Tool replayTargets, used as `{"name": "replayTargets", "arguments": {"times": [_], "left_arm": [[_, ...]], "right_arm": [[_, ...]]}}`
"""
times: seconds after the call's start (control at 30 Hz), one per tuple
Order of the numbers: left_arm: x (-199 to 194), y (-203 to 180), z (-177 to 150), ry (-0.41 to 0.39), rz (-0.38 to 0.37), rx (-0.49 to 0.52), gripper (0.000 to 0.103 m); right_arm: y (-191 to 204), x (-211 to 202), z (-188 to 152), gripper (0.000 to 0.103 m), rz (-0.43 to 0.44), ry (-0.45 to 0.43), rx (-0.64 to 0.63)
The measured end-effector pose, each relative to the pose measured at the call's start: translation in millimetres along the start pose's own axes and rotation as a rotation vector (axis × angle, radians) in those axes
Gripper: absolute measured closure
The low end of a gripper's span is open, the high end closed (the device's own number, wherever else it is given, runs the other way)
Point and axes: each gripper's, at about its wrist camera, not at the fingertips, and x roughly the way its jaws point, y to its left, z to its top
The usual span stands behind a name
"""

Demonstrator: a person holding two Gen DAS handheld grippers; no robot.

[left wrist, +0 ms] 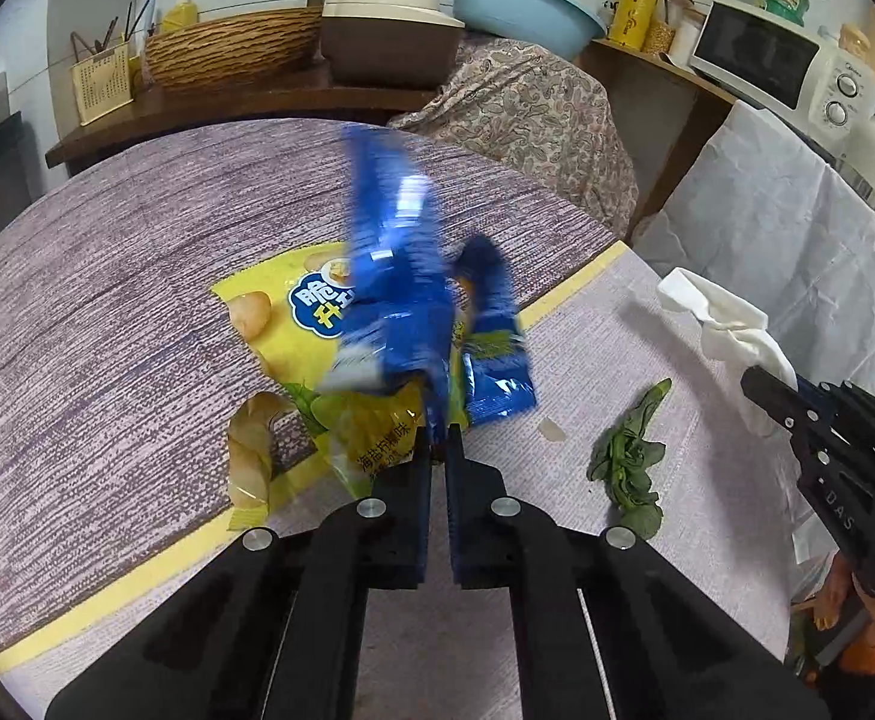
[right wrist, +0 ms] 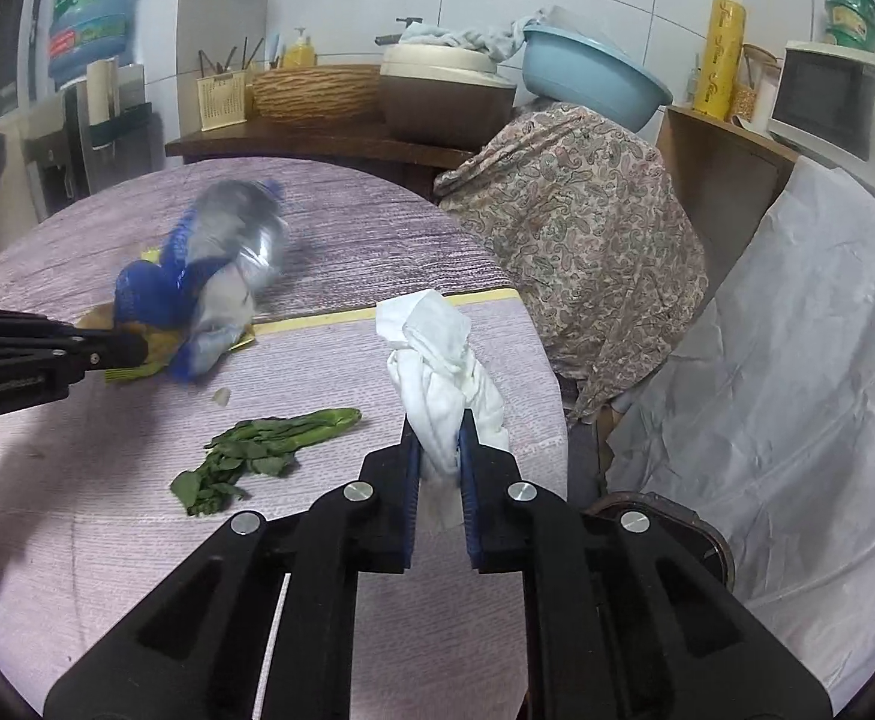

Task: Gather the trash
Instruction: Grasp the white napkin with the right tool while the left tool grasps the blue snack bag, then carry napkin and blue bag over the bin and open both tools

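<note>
My left gripper [left wrist: 437,435] is shut on a crumpled blue wrapper [left wrist: 404,300], blurred and lifted above a yellow chip bag [left wrist: 293,348] lying on the round table. The wrapper also shows in the right wrist view [right wrist: 209,276]. My right gripper [right wrist: 437,426] is shut on a white crumpled tissue [right wrist: 437,360], held above the table's right side; the tissue shows in the left wrist view [left wrist: 719,324] too. A wilted green leaf [right wrist: 263,444] lies on the table between the grippers, also in the left wrist view [left wrist: 629,456].
A small pale scrap [right wrist: 221,397] lies near the leaf. The table [right wrist: 377,240] has a purple cloth. A paisley-covered object [right wrist: 575,228] and a white-sheeted object [right wrist: 785,360] stand at right. A dark bin rim [right wrist: 677,516] sits below the table edge.
</note>
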Motion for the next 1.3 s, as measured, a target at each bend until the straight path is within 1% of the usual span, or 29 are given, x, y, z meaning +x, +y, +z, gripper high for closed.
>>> {"name": "replayTargets", "arguments": {"times": [0.1,0.17,0.3,0.4,0.53,0.63,0.77,0.87,0.97,1.13,1.23,1.3], "left_arm": [[-5.0,-0.2,-4.0,-0.006,-0.010,-0.003,0.098],[-11.0,1.6,-7.1,-0.015,-0.036,-0.018,0.098],[-31.5,-0.1,-14.0,-0.053,-0.059,-0.001,0.098],[-52.3,-2.5,-22.2,-0.087,-0.094,0.007,0.098],[-69.6,-14.7,-27.3,-0.125,-0.130,0.030,0.098],[-78.3,-27.9,-32.0,-0.139,-0.178,0.040,0.098],[-85.1,-53.0,-38.3,-0.148,-0.231,0.072,0.098],[-82.0,-76.9,-41.9,-0.137,-0.263,0.112,0.098],[-74.5,-105.5,-43.0,-0.118,-0.294,0.154,0.098],[-61.7,-158.8,-42.6,-0.090,-0.350,0.230,0.098],[-50.0,-185.9,-40.7,-0.060,-0.374,0.258,0.098],[-41.8,-199.8,-40.9,-0.043,-0.375,0.275,0.098]], "right_arm": [[1.5,-8.0,-4.4,0.090,0.016,-0.013,0.013],[2.2,-11.5,-7.4,0.090,0.020,-0.018,0.016],[0.9,-22.0,-13.6,0.090,0.039,-0.034,0.043],[-2.1,-31.5,-21.1,0.090,0.055,-0.048,0.072],[-7.1,-47.0,-33.2,0.090,0.075,-0.073,0.110],[-15.3,-60.4,-44.3,0.090,0.074,-0.095,0.150],[-29.9,-77.9,-61.9,0.090,0.062,-0.118,0.207],[-43.6,-88.4,-76.6,0.090,0.020,-0.127,0.245],[-65.8,-97.8,-96.5,0.090,-0.022,-0.125,0.310],[-106.9,-92.7,-129.6,0.090,-0.120,-0.062,0.392],[-125.0,-76.1,-149.1,0.090,-0.146,-0.003,0.423],[-132.6,-62.0,-160.0,0.090,-0.154,0.034,0.436]]}}
